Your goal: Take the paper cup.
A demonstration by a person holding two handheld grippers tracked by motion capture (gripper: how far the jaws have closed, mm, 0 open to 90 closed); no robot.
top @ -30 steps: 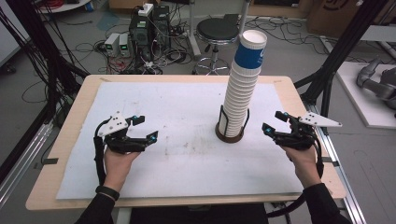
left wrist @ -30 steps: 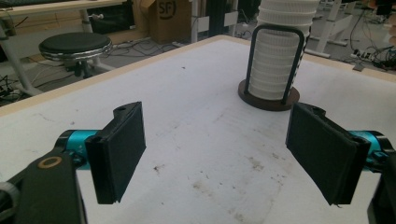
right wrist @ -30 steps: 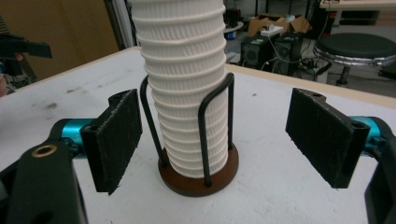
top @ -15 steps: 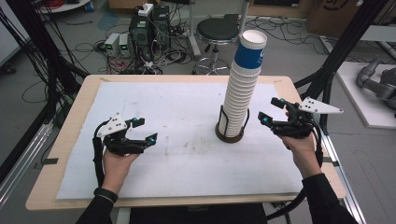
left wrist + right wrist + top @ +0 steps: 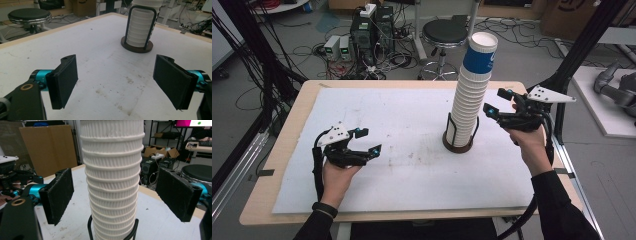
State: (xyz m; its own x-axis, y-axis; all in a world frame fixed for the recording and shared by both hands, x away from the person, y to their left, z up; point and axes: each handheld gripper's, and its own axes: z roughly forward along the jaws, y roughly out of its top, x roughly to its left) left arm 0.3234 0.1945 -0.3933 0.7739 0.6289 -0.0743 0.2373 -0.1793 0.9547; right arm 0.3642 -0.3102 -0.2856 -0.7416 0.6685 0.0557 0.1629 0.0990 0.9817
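The right gripper is raised beside the cup stack — jaws just spread wide, nothing gripped; the left gripper is held open and empty over the table

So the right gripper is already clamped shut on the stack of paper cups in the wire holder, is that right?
Not quite. The right gripper is open: in the right gripper view its fingers stand apart on either side of the stack of paper cups without pressing on it, having just been opening. The stack does sit in the wire holder.
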